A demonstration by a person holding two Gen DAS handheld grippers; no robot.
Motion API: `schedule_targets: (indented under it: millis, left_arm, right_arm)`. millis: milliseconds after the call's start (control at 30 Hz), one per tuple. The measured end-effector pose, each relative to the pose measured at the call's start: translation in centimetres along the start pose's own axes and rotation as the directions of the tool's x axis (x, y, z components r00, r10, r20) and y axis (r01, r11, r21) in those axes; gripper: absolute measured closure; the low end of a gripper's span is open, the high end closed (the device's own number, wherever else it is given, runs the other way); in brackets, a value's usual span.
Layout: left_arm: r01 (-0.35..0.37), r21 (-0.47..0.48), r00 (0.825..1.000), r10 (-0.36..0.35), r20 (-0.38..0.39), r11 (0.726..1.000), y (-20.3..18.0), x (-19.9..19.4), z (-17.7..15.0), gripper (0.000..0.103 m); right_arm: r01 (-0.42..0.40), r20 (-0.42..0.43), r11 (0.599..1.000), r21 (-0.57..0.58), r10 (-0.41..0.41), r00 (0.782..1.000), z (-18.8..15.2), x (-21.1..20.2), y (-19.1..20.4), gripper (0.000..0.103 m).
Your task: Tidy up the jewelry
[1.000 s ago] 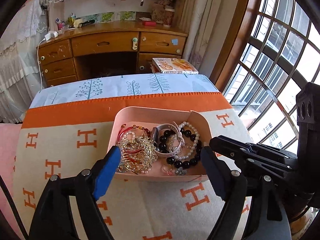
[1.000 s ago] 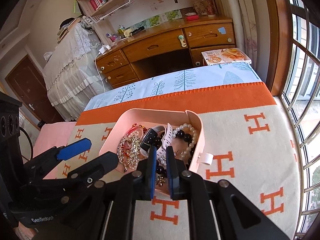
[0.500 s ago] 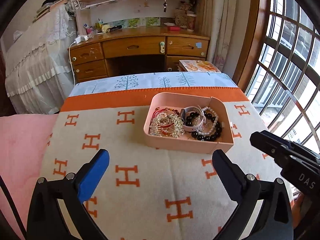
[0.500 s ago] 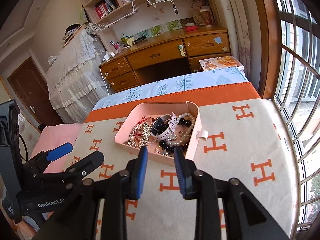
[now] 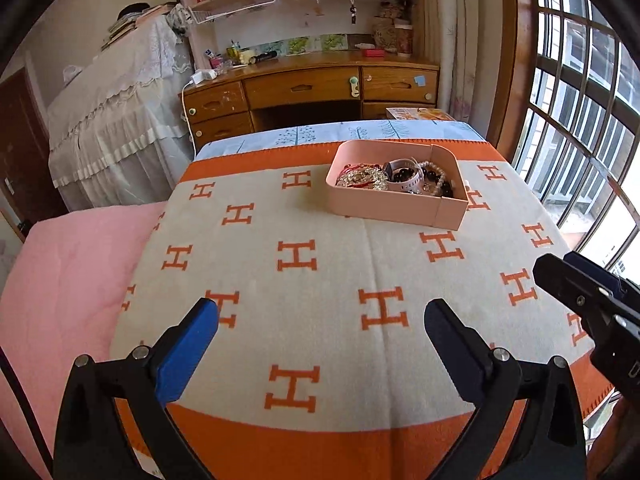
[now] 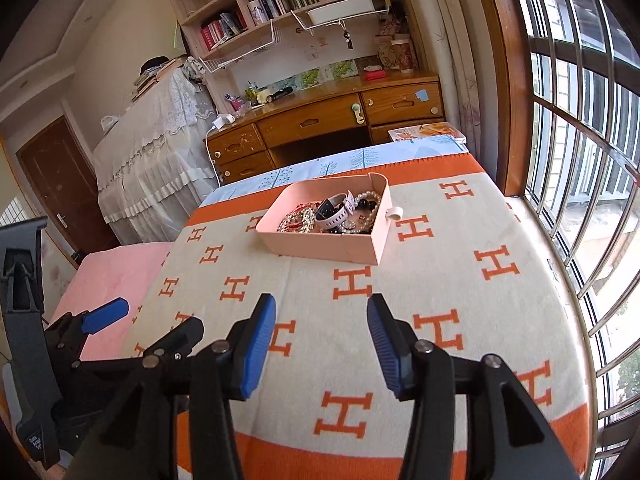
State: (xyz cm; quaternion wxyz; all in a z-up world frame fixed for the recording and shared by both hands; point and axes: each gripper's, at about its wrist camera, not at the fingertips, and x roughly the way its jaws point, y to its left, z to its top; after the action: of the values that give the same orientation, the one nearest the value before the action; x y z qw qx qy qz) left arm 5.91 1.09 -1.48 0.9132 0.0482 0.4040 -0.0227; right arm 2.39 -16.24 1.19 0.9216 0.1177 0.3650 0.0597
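A pink tray point(image 5: 394, 207) sits on the H-patterned blanket point(image 5: 320, 276) near its far orange border, toward the window-side edge. Inside it lie a tangle of gold chains point(image 5: 362, 178) on the side away from the window, a white watch point(image 5: 408, 178) in the middle, and pearl and black bead bracelets point(image 5: 434, 178) on the window side. The left gripper point(image 5: 320, 316) hangs over the blanket's near part, jaws spread wide with nothing between them. The right gripper point(image 6: 321, 320), also over the near part, is opening, its jaws empty

Black tongs point(image 6: 322, 330), blue pads point(image 6: 258, 350), silver screws
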Motion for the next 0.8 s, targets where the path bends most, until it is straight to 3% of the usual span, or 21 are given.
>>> schedule_targets:
  millis: [133,467,800]
  left_arm:
    - [-0.008,-0.025,1.000,0.008,0.028,1.000,0.2,-1.5,-1.7,0.001]
    - [-0.033,-0.023,0.993,0.035,0.108,0.999,-0.2,-4.4,-2.9,0.001]
    - [-0.018,-0.057,0.993,0.025,0.112,0.998,0.3,-5.1,-3.6,0.001]
  right_arm:
    - [0.025,0.022,1.000,-0.019,-0.024,0.999,-1.8,-1.4,0.6,0.044]
    - [0.029,0.050,0.999,-0.041,-0.027,0.998,-3.7,-3.3,1.5,0.044]
    - [0.022,0.071,0.999,-0.044,-0.019,0.997,-4.1,-4.1,1.9,0.043]
